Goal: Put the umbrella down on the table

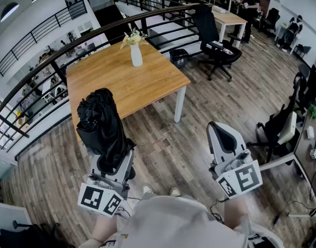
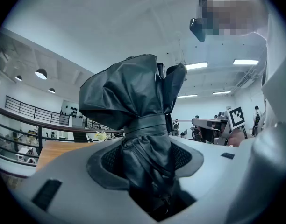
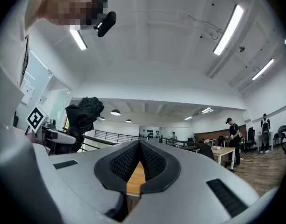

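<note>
A folded black umbrella, strapped round its middle, stands upright in my left gripper, which is shut on its lower part. In the left gripper view the umbrella fills the space between the grey pads of the left gripper. It is held over the floor, just in front of the wooden table. My right gripper hangs to the right of it, shut with nothing in it; in its own view the right gripper has its pads meeting at the tips, and the umbrella shows at the left.
A white vase of flowers stands at the table's far side. A curved black railing runs behind the table. A black bin and an office chair stand to the right, with another chair farther right. A person stands by a far desk.
</note>
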{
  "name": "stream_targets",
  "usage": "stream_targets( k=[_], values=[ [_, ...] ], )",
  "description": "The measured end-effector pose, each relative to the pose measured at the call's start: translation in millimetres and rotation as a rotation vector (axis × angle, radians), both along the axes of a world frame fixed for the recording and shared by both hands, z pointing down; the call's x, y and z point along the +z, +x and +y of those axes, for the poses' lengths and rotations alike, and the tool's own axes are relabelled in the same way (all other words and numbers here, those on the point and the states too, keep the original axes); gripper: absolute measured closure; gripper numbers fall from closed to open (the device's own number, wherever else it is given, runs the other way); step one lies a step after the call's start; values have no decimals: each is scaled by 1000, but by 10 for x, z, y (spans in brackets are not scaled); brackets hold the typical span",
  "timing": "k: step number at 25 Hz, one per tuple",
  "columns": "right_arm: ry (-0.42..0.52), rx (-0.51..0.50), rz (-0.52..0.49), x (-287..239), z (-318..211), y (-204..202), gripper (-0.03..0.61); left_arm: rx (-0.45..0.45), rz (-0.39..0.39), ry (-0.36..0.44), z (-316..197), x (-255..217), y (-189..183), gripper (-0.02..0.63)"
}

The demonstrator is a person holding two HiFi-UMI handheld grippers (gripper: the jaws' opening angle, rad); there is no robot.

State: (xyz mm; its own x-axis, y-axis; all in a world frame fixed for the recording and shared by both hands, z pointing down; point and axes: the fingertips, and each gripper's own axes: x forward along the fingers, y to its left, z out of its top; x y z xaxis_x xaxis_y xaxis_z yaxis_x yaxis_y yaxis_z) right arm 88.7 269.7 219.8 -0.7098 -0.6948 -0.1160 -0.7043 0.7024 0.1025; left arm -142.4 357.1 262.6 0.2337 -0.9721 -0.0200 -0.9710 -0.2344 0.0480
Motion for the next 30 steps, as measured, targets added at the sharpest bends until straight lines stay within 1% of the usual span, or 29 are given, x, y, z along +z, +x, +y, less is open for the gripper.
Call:
stream_targets(
  k=[4,8,9,13,17,20,23,26,30],
  values=[
    [8,-28,-2,-123,-73,109,551,-37,-2,24,-81,-98,81,370],
    [6,-45,-18,-138,-104,164,551,-56,-13,21,-139,-127,103,370],
    [3,-49,-20,-124,-110,178,551,-63,-6,15,-146,-116,108,369],
    [-10,-56,-29,-59,-131,288,551,-76,66,-10,-166,-37,169,368],
    [-19,-57,-37,-7,-134,424,552,-112,48,-24,-163,13,252,369],
    [-35,-56,-38,68,-159,514,551,-115,49,-27,-186,24,343,368],
    [-61,-62,-30,166,-173,582,551,-113,33,-40,-179,57,434,368],
    [-76,-69,-16,237,-248,588,551,-117,24,-41,-190,69,453,368],
    [-76,-65,-29,255,-379,559,551,-98,52,-48,-295,110,442,368]
  ],
)
